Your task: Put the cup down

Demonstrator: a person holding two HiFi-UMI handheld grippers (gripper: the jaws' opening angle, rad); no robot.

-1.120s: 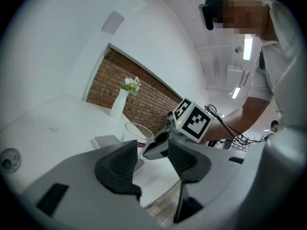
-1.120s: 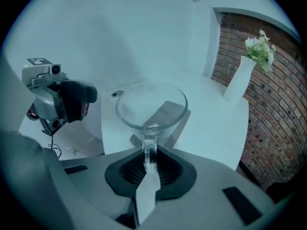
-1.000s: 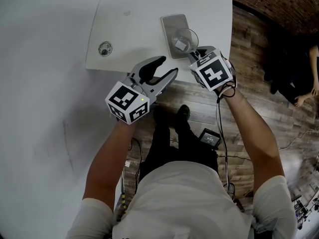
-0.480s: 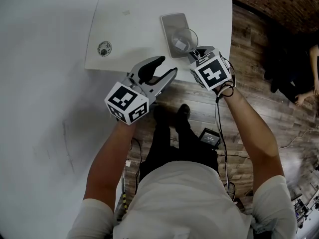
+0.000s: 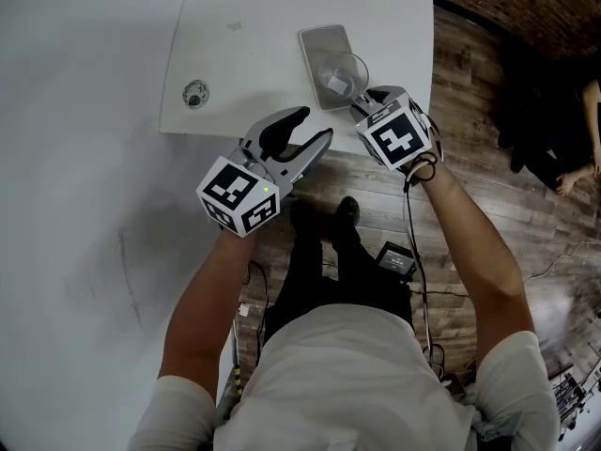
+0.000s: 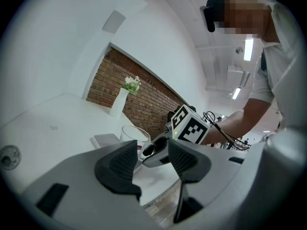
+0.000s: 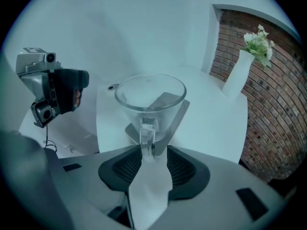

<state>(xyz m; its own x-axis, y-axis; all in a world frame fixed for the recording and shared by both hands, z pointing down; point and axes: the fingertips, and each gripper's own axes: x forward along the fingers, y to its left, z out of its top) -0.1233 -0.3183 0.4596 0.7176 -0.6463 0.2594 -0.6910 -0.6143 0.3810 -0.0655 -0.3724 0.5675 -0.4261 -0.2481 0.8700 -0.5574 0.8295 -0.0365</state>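
Observation:
A clear glass cup (image 5: 343, 71) stands upright on a flat grey tray (image 5: 319, 38) near the white table's front edge. In the right gripper view the cup (image 7: 151, 102) is straight ahead, and its handle (image 7: 147, 138) reaches back between the jaws. My right gripper (image 7: 153, 166) is opening: the pads stand a little off the handle. From above, the right gripper (image 5: 364, 101) sits just in front of the cup. My left gripper (image 5: 315, 130) hovers open over the table's edge, left of the cup, with nothing between its fingers (image 6: 123, 163).
A white vase with flowers (image 7: 238, 73) stands at the table's far side, in front of a brick wall. A round cable hole (image 5: 194, 93) lies in the table's left part. Below the table's edge is wooden floor (image 5: 470, 73) with the person's legs and cables.
In the head view both grippers and the cup stay where they were; only the picture has shifted slightly.

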